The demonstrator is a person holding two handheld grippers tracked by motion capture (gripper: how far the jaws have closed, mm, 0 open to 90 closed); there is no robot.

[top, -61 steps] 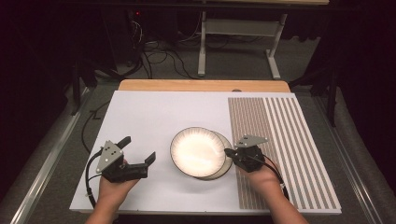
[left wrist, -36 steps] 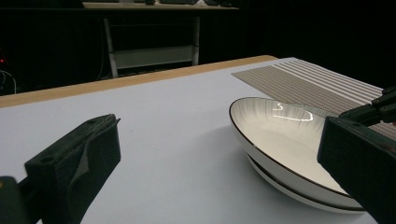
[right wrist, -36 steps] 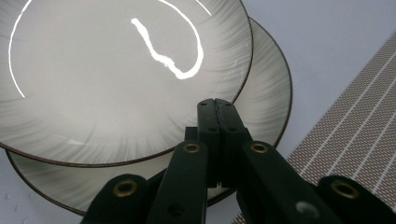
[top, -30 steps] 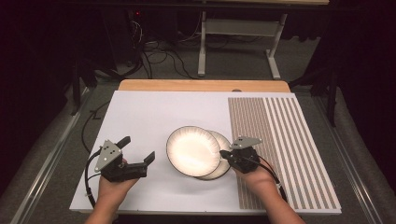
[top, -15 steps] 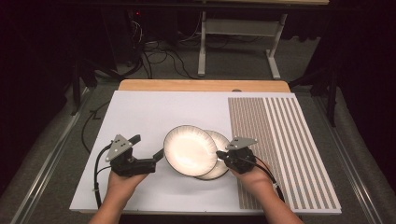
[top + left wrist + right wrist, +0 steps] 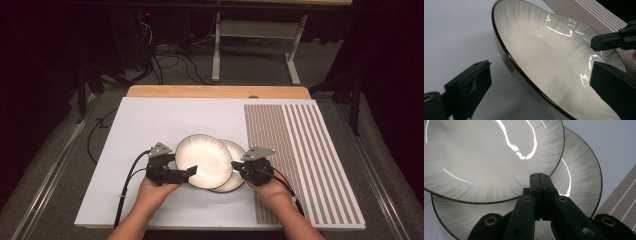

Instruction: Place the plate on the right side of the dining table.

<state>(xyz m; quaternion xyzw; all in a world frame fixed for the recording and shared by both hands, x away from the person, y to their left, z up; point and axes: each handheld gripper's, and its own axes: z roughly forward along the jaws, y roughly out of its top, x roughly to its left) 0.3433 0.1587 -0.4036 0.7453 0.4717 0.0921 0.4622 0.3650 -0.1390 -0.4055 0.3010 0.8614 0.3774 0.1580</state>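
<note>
Two pale plates with dark rims overlap on the white board. The upper plate (image 6: 204,160) (image 6: 544,55) (image 6: 486,157) lies shifted left over the lower plate (image 6: 239,150) (image 6: 584,32) (image 6: 579,170) and looks tilted. My left gripper (image 6: 191,172) (image 6: 541,75) is open and its jaws have just been closing a little. The upper plate's near-left rim runs between the jaws, and the pads stand clear of it. My right gripper (image 6: 236,169) (image 6: 539,174) is shut with nothing between the jaws. Its tips rest at the upper plate's right rim, above the lower plate.
The plates lie on a white board (image 6: 150,125). A striped mat (image 6: 300,150) covers its right part. A wooden table edge (image 6: 215,91) runs along the back, with cables and a metal table frame (image 6: 255,45) on the floor beyond.
The upper plate has slid left off the lower one. My left gripper has moved right until its jaws straddle that plate's rim. The right gripper has followed slightly left.
</note>
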